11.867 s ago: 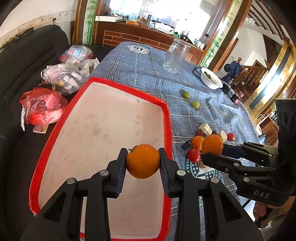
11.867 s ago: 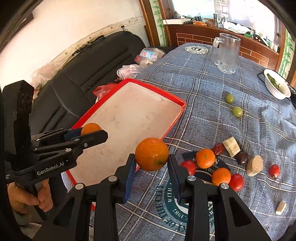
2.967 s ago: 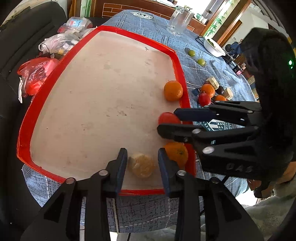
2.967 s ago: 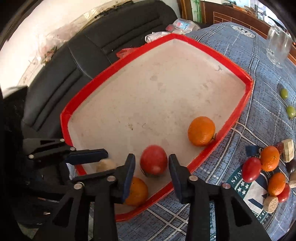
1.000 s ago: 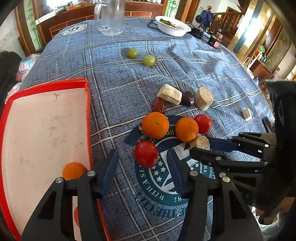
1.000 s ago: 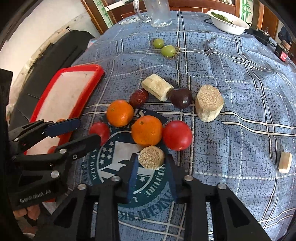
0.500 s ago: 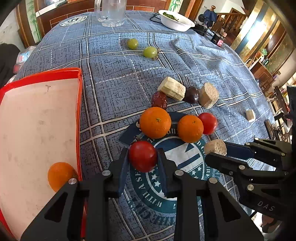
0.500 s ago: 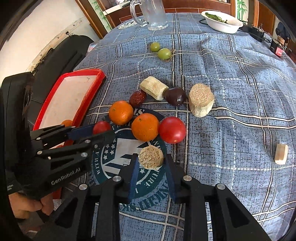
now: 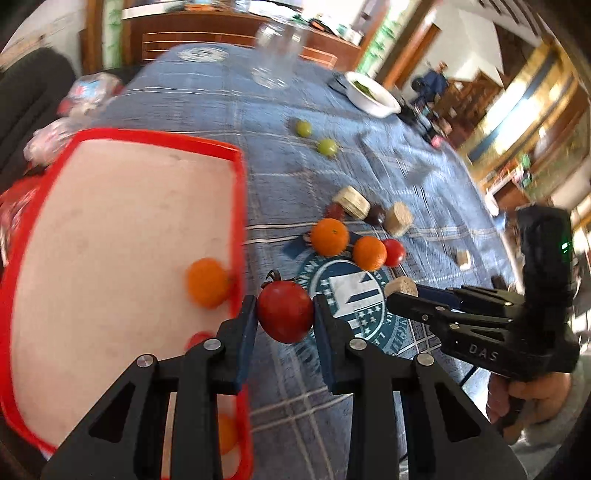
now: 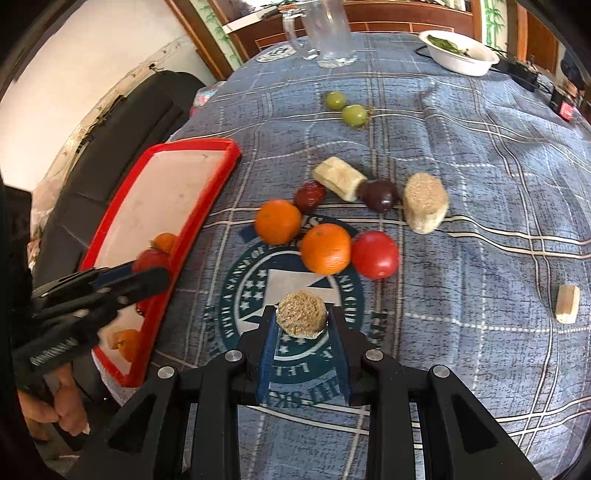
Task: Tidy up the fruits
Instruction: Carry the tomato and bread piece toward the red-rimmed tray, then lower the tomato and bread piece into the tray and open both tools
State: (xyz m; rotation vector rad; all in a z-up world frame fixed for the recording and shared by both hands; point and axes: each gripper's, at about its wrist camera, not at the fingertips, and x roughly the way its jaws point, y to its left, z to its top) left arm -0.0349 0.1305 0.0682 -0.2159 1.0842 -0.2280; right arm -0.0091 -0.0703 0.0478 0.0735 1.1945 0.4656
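My left gripper [image 9: 284, 314] is shut on a red tomato [image 9: 285, 311] and holds it in the air beside the right rim of the red tray [image 9: 240, 206]. My right gripper [image 10: 301, 317] is shut on a round tan cake-like piece [image 10: 301, 314] above the round emblem on the blue cloth. The tray holds an orange [image 9: 207, 282], a red fruit and another orange near its front. On the cloth lie two oranges [image 10: 277, 221] [image 10: 325, 248], a tomato [image 10: 375, 254], two dark fruits, tan pieces and two green grapes [image 10: 354, 114].
A glass pitcher [image 10: 330, 33] and a white bowl [image 10: 460, 55] stand at the far end of the table. A black sofa [image 10: 147, 107] with plastic bags [image 9: 88, 98] lies left of the tray. A small tan block [image 10: 567, 302] sits at the right.
My left gripper has lifted the tomato off the cloth and swung left toward the tray. My right gripper has risen a little with the tan piece.
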